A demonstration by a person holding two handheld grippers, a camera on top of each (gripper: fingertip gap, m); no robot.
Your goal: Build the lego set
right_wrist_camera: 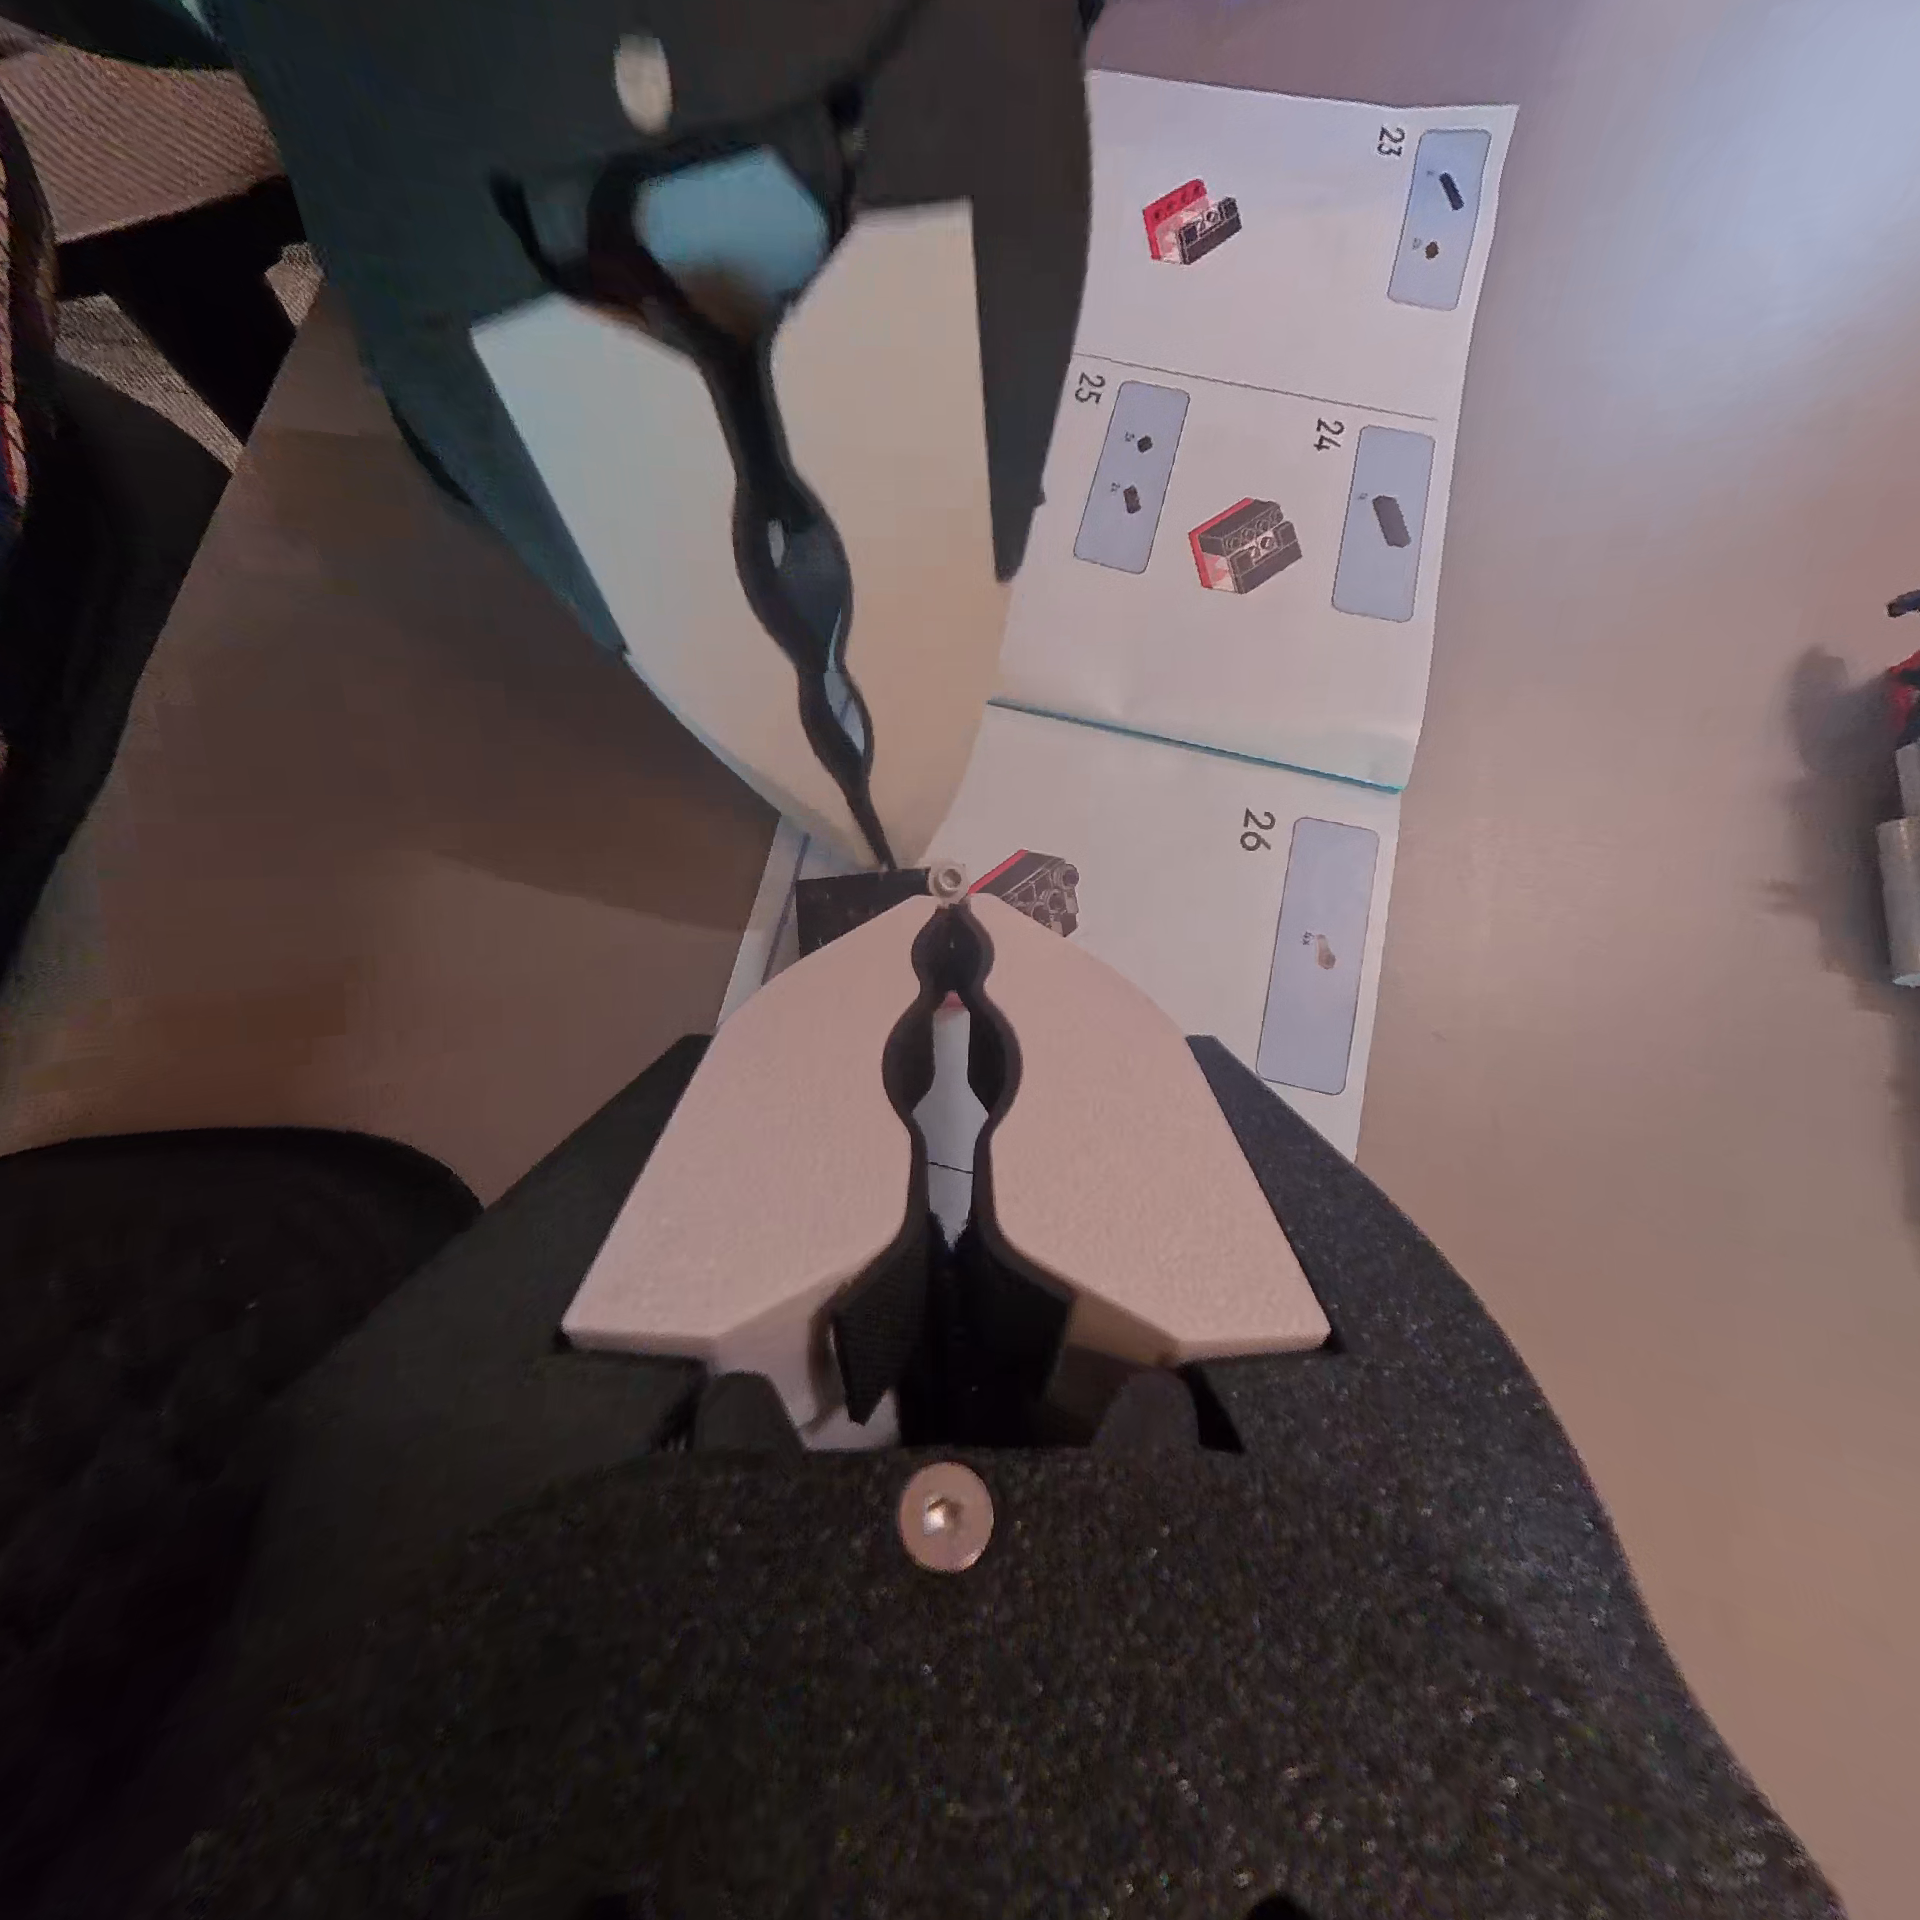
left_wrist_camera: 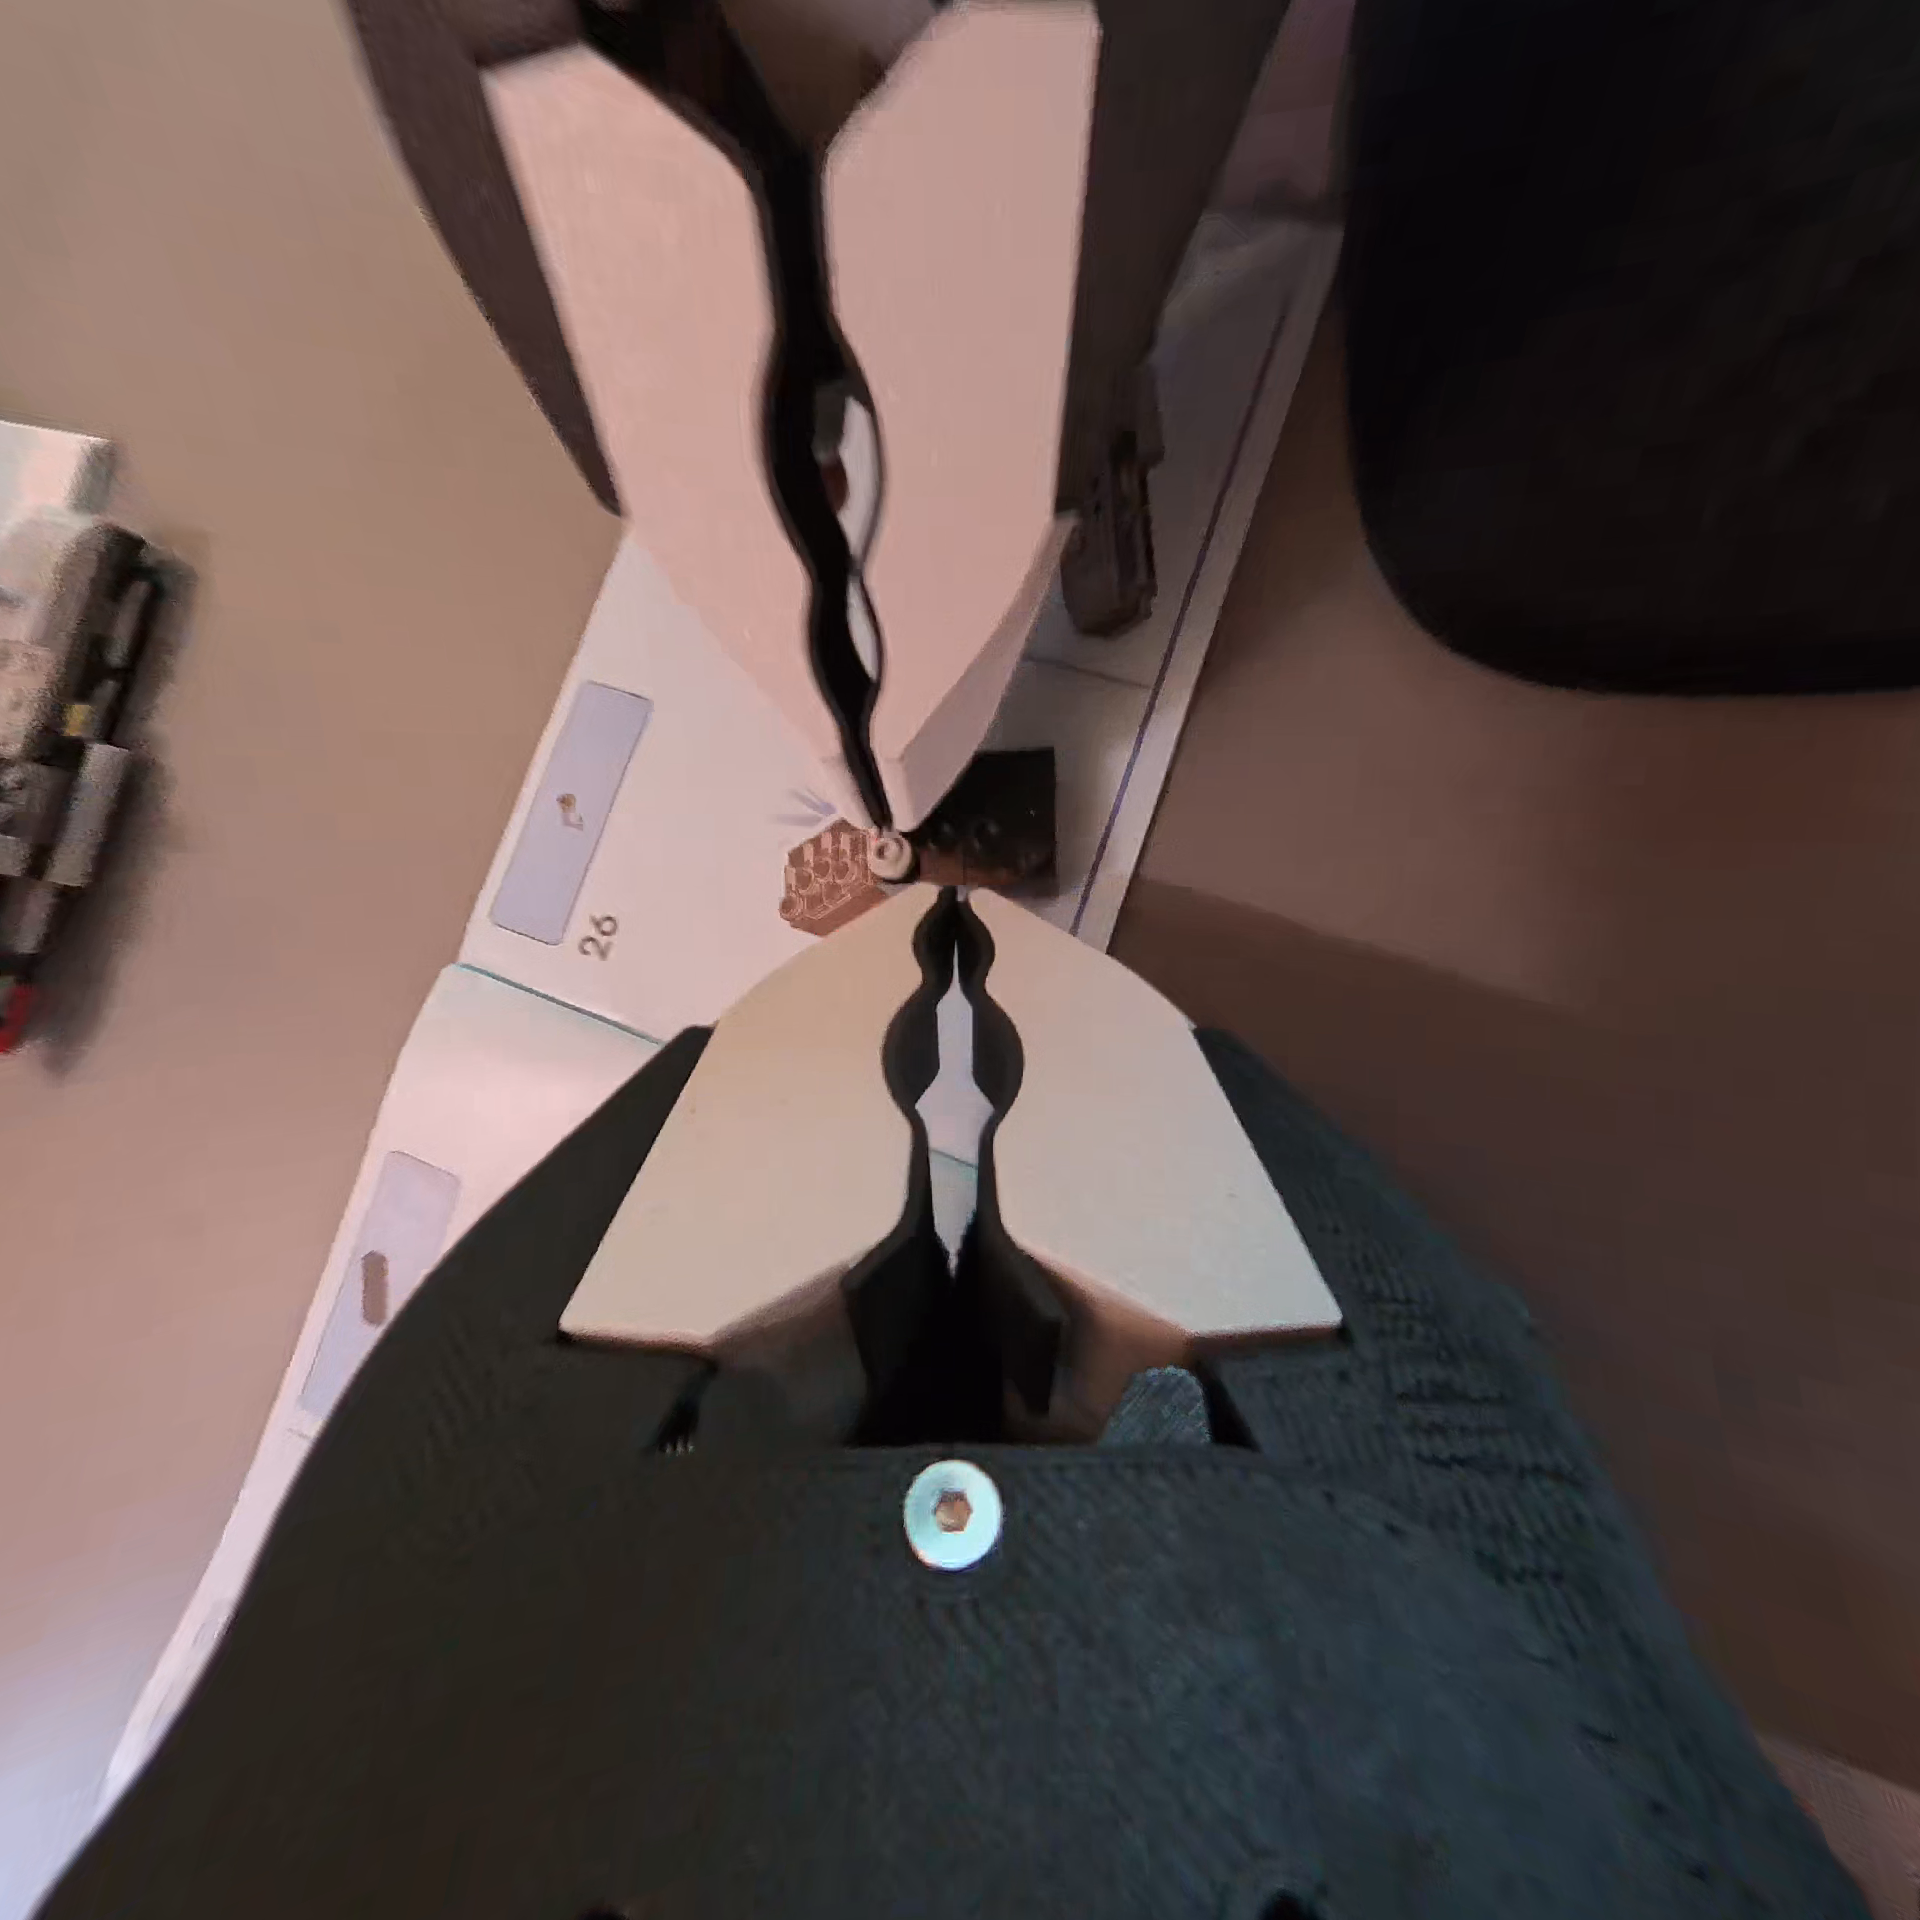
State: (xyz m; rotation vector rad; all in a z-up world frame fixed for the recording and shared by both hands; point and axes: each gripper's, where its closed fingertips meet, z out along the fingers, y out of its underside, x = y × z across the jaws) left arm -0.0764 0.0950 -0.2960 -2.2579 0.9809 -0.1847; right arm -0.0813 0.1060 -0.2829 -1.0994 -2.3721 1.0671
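Both grippers meet tip to tip above an open instruction booklet [left_wrist_camera: 686,831] [right_wrist_camera: 1195,665]. My left gripper [left_wrist_camera: 951,902] is shut on a small black brick [left_wrist_camera: 1003,821]. In the right wrist view the left gripper [right_wrist_camera: 881,854] comes in from the top, and the brick [right_wrist_camera: 836,902] shows to the left of its tips. My right gripper [right_wrist_camera: 951,906] is shut on a tiny grey round piece [right_wrist_camera: 948,879]. In the left wrist view the right gripper [left_wrist_camera: 881,821] comes from the top and holds the round piece [left_wrist_camera: 894,854] against the brick's side.
A partly built grey, black and red model [left_wrist_camera: 62,727] [right_wrist_camera: 1901,831] stands on the beige table [left_wrist_camera: 312,416] beyond the booklet's edge. A large dark object [left_wrist_camera: 1662,312] [right_wrist_camera: 208,1299] sits at the table edge on the other side.
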